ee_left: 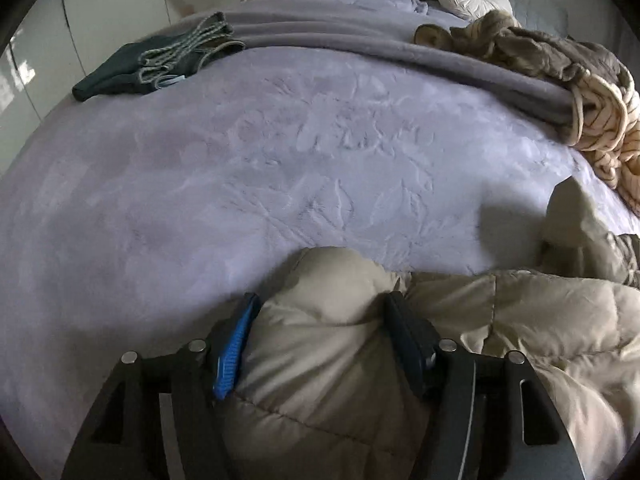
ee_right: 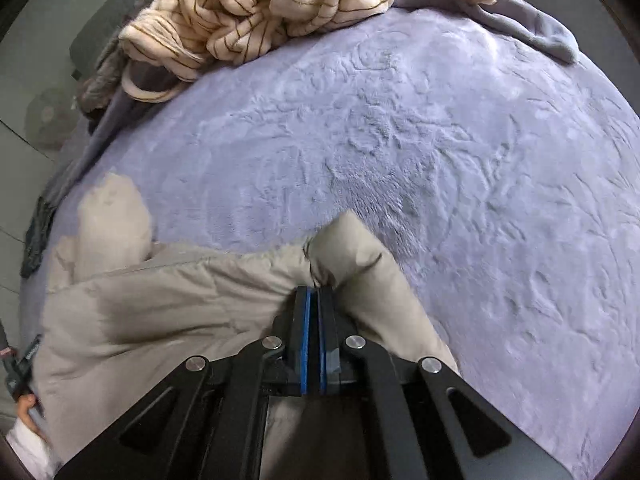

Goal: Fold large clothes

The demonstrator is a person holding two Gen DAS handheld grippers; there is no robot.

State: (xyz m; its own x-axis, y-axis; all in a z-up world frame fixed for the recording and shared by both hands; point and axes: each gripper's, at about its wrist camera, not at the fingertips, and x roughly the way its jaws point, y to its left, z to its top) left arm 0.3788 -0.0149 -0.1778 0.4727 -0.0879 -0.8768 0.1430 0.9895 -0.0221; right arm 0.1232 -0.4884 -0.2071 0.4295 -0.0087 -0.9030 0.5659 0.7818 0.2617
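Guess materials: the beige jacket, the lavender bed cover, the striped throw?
Beige jacket: looks like thin woven synthetic shell over puffy fill; smooth, faint sheen, stitched quilt channels. Lavender bed cover: plush fleece or velvet-like pile, matte; embossed leaf pattern and brush marks show. Striped throw: soft fuzzy fleece, cream with thin brown lines, bunched in fat folds. Fibre types can't be confirmed.

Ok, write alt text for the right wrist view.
The right gripper, fingers shut, pinches a fold of a beige puffer jacket lying on a lilac bedspread. A striped cream blanket is bunched at the far edge.
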